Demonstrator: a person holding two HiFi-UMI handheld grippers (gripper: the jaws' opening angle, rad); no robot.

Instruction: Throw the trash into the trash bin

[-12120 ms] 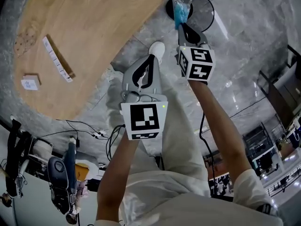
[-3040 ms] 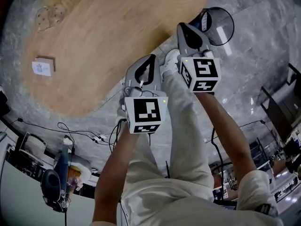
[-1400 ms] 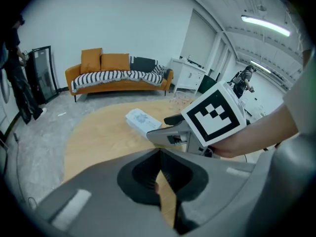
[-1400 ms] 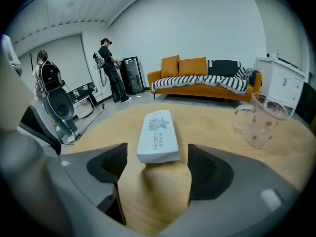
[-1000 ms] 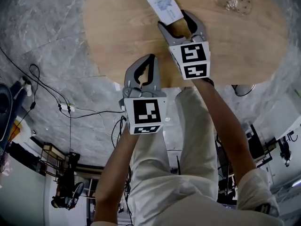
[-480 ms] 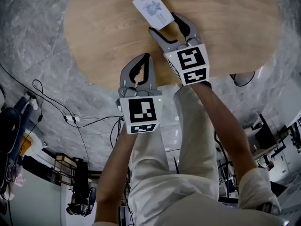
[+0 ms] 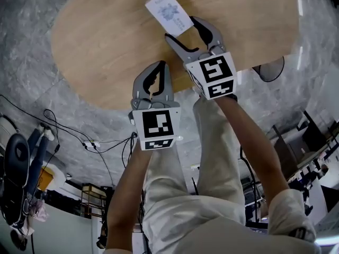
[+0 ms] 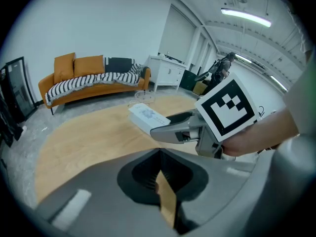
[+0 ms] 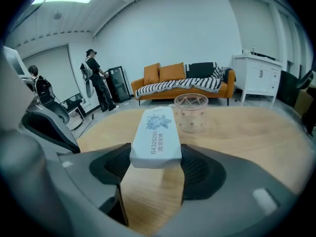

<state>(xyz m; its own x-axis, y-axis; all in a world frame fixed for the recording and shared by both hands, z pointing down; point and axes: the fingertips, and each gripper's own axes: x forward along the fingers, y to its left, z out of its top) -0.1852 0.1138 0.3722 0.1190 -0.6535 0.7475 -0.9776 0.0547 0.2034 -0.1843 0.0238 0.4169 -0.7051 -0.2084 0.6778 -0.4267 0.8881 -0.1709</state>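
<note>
A white rectangular box with a blue flower print sits between the jaws of my right gripper over the round wooden table. In the right gripper view the box touches both pads, its near end held a little above the wood. My left gripper hovers at the table's near edge, shut with nothing in it. From the left gripper view the box shows beyond one right finger. A dark round bin rim peeks out past the table's right edge.
A clear plastic cup stands on the table just beyond the box. An orange sofa, a white cabinet and standing people are farther off. Cables lie on the grey floor at left.
The right gripper has drawn back toward the table's near edge with the box between its jaws. The cup has left the head view. The left gripper stays shut.
</note>
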